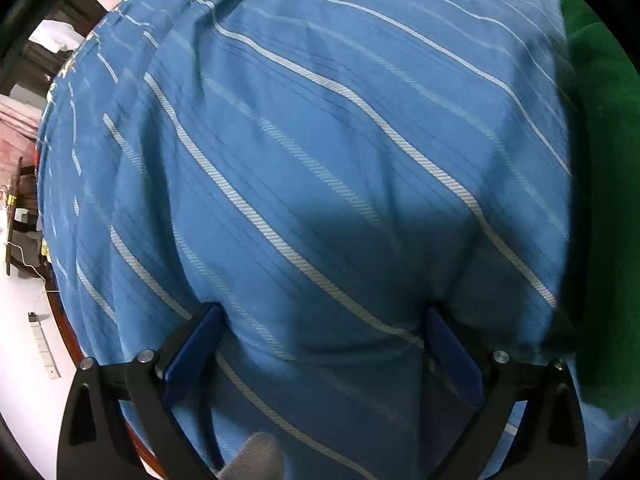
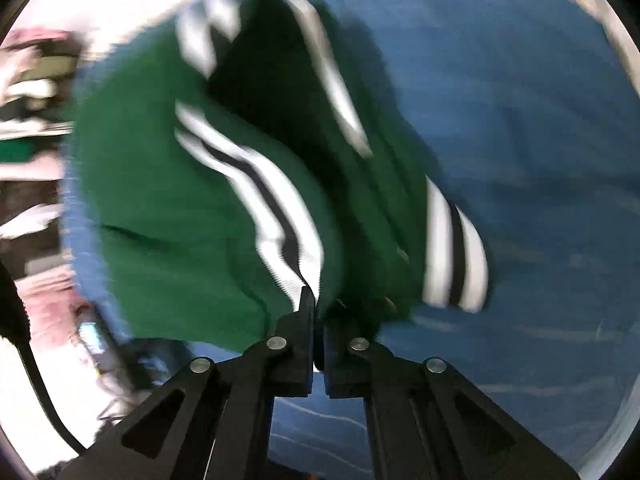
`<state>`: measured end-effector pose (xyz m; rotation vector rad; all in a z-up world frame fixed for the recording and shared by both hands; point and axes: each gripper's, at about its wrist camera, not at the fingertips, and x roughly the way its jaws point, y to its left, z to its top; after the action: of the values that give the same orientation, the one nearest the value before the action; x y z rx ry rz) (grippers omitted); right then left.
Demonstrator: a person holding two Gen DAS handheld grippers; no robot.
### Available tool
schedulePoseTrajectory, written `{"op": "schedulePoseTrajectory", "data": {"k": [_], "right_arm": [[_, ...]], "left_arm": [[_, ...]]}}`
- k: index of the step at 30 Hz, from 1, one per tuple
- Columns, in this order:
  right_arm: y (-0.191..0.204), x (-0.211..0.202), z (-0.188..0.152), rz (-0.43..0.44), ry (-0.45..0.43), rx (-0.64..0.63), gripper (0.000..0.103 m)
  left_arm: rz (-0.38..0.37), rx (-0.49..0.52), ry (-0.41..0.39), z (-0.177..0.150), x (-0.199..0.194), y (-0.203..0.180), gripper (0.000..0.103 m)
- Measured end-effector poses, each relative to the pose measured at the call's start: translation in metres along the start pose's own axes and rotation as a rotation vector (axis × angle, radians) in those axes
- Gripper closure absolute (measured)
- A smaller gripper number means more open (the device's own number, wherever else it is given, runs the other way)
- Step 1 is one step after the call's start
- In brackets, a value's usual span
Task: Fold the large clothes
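Left claw (image 1: 320,312) is spread wide, both blue-padded fingers (image 1: 192,352) apart and pressed low against the blue striped cloth (image 1: 320,140), nothing pinched between them. That cloth covers nearly the whole left wrist view, white and pale stripes running diagonally, lightly rumpled, with a wood-coloured rim (image 1: 64,320) showing under its left edge (cannot tell whether this is a counter or a bed). A strip of the green garment (image 1: 600,160) sits at the right edge of the left view, lying on the blue cloth. A grey gloved fingertip (image 1: 256,456) pokes in at the bottom between the fingers. Right claw (image 2: 316,312) is closed tight, fingers nearly touching, clamped on an edge of the green garment (image 2: 168,200) right where a white-and-black stripe band (image 2: 272,200) runs into the tips. The garment is bunched and folded over itself, with a second striped band, maybe a cuff (image 2: 456,256), to the right, all over the blue cloth (image 2: 520,120). Right view is heavily motion-blurred; the background clutter on the left is unreadable.
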<state>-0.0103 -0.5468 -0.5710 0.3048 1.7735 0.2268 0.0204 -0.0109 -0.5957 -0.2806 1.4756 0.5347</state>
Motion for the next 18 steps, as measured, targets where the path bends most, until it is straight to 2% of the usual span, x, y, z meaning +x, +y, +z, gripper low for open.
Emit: {"op": "schedulePoseTrajectory", "data": {"k": [2,4,5,6,7,8,9,11,13,15,16,17,18], "right_arm": [[0.006,0.010,0.004,-0.010,0.050,-0.030,0.100],[0.013,-0.005,0.012,0.049,0.056,-0.050,0.095],[0.016,-0.022,0.016,0.101,0.031,-0.060,0.088],[0.017,-0.040,0.019,0.132,-0.017,-0.061,0.068],[0.017,-0.055,0.023,0.145,-0.068,-0.053,0.054],[0.017,-0.070,0.028,0.164,-0.116,-0.047,0.032],[0.018,-0.077,0.037,0.204,-0.141,-0.049,0.029],[0.021,-0.078,0.059,0.265,-0.147,-0.044,0.029],[0.029,-0.071,0.084,0.285,-0.156,-0.047,0.029],[0.035,-0.049,0.111,0.313,-0.132,-0.050,0.030],[0.038,-0.038,0.120,0.323,-0.112,-0.034,0.034],[0.039,-0.024,0.130,0.329,-0.079,-0.014,0.081],[0.042,-0.011,0.138,0.356,-0.039,0.004,0.100]], "left_arm": [[0.001,0.013,0.030,0.005,-0.008,0.002,0.000],[0.026,-0.001,0.023,0.009,-0.022,0.008,0.000],[0.031,-0.009,0.006,0.010,-0.030,0.011,0.000],[0.035,-0.016,-0.014,0.011,-0.038,0.013,0.000],[0.049,-0.027,-0.046,0.015,-0.051,0.016,0.000],[0.057,-0.034,-0.069,0.017,-0.060,0.018,0.000],[0.063,-0.043,-0.092,0.021,-0.069,0.019,0.000],[0.059,-0.057,-0.141,0.033,-0.088,0.016,0.000],[0.040,-0.055,-0.189,0.043,-0.101,0.009,0.000],[0.028,-0.028,-0.243,0.052,-0.115,-0.007,0.000],[0.017,-0.001,-0.269,0.056,-0.121,-0.016,0.000],[0.009,0.018,-0.281,0.058,-0.124,-0.024,0.000],[0.007,0.034,-0.288,0.057,-0.127,-0.029,0.000]]}}
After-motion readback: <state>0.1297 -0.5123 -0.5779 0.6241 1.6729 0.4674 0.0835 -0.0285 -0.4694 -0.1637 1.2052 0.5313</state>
